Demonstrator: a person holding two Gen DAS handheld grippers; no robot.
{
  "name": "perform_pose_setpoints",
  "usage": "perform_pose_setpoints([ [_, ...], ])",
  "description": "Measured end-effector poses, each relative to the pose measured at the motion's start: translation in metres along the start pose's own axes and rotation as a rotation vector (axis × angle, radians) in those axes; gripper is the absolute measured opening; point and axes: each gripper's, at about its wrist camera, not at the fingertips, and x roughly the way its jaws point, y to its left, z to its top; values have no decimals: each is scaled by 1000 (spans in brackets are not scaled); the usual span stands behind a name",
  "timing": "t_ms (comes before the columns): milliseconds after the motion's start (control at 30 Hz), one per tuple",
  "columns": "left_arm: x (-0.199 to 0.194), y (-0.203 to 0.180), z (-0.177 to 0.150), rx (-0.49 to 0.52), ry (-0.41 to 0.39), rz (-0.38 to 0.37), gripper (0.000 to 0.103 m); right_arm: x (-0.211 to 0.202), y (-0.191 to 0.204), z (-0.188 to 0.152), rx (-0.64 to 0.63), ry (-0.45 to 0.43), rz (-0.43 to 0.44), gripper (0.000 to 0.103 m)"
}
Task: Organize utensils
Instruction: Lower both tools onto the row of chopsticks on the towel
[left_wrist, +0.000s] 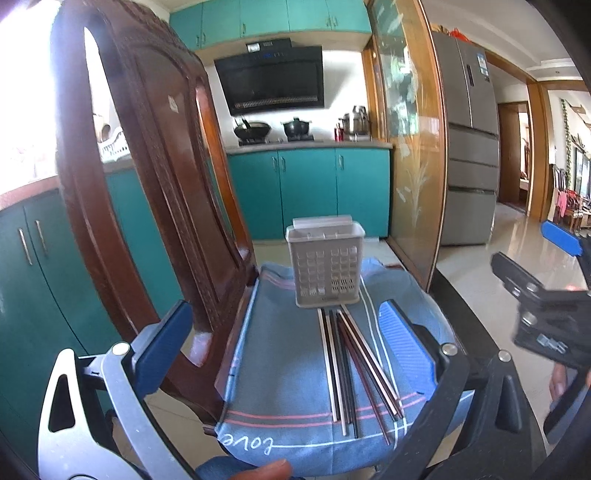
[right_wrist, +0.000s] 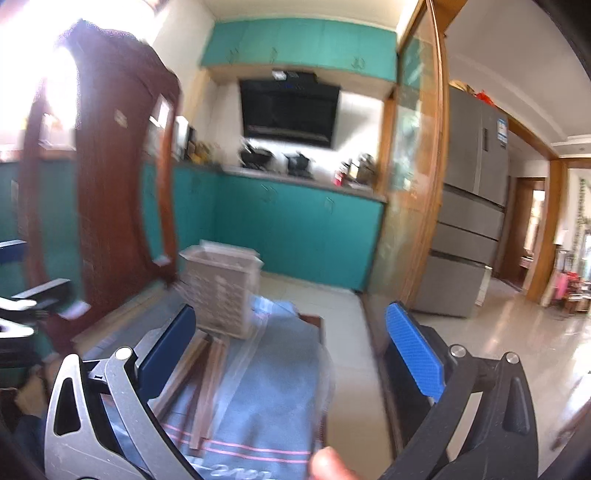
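left wrist view: sharp, faces kitchen
left gripper (left_wrist: 284, 347): open wide, nothing between the blue pads, above the near part of the cloth
surface: chair seat covered by blue cloth (left_wrist: 280, 369) with pink and white stripes, word "love" at near edge
chopsticks (left_wrist: 354, 373): loose bundle lying on the cloth, running near to far, far ends just beside the holder base
utensil holder (left_wrist: 325, 266): white perforated basket, upright at far end of the cloth
chair back (left_wrist: 147, 177): dark carved wood, rising at left
right gripper (left_wrist: 543, 306): body seen at right edge, off to the side of the cloth; from here cannot tell open or closed
room: teal cabinets (left_wrist: 306, 192), black range hood (left_wrist: 269, 81), pots on stove, grey fridge (left_wrist: 469, 147) at right, glossy tiled floor

right wrist view: motion-blurred
right gripper (right_wrist: 291, 350): spread open, empty, above the right half of the cloth (right_wrist: 266, 387)
chopsticks (right_wrist: 199, 380): blurred, on the cloth near the left finger
utensil holder (right_wrist: 221, 288): upright, far left of the gripper gap
left gripper (right_wrist: 26, 306): partly seen at left edge
thumb (right_wrist: 332, 467): at near edge
room: same teal cabinets (right_wrist: 295, 229), fridge (right_wrist: 472, 206) at right
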Motion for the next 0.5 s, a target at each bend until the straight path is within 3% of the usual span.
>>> perform_pose_setpoints([
  [167, 31, -2, -10, -61, 79, -65, 100, 63, 2, -22, 36, 200, 84, 100],
  [267, 60, -5, -19, -69, 141, -73, 100, 96, 17, -37, 43, 283, 167, 88],
  [300, 68, -5, -22, -66, 165, -71, 98, 106, 25, -42, 44, 308, 204, 78],
  [367, 89, -5, -28, -68, 227, -71, 82, 135, 38, -51, 65, 384, 245, 62],
  [400, 103, -5, -33, -82, 260, -80, 67, 149, 42, -55, 85, 423, 273, 53],
  [433, 118, -5, -38, -97, 301, -92, 56, 165, 46, -61, 116, 465, 316, 48],
  [500, 144, -4, -48, -127, 380, -116, 46, 190, 54, -68, 150, 532, 347, 45],
])
